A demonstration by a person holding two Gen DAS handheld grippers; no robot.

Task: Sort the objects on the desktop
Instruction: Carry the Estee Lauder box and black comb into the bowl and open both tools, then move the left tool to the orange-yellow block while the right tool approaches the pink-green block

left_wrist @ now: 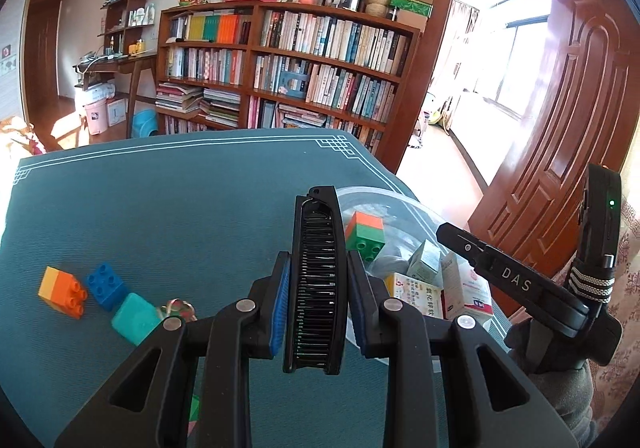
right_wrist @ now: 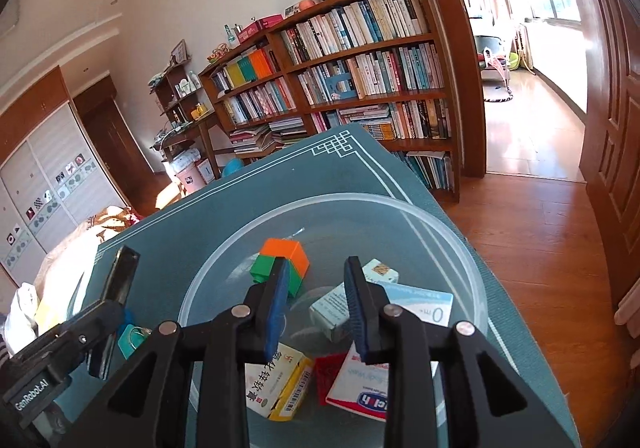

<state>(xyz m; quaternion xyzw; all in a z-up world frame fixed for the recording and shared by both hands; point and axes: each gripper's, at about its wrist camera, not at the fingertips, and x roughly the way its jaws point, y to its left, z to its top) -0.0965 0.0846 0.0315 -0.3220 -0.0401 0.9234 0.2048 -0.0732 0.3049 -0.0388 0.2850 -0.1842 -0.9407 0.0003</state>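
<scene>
- Holding a black comb (left_wrist: pixel 316 280) upright between its blue pads (left_wrist: pixel 281 304), the left gripper (left_wrist: pixel 316 304) grasps it near mid-length, with the far tip above the near-left rim of the clear tub (left_wrist: pixel 404 204).
- Judging by the task, the comb goes into the tub next: carry it further right until the whole length is over the basin, tip it flat, then let go low so it does not bounce off the boxes (left_wrist: pixel 420 292).
- The right gripper (right_wrist: pixel 318 302) hangs over the tub, jaws parted, nothing between them; it should pull back to give room.
- The left view alone shows what is unsorted on the mat (left_wrist: pixel 160 208): an orange brick (left_wrist: pixel 62 290), a blue brick (left_wrist: pixel 106 284), a teal block (left_wrist: pixel 134 318).
- The right view alone shows the tub's inside: orange-green brick (right_wrist: pixel 286 264), cartons, a red piece (right_wrist: pixel 330 374).
</scene>
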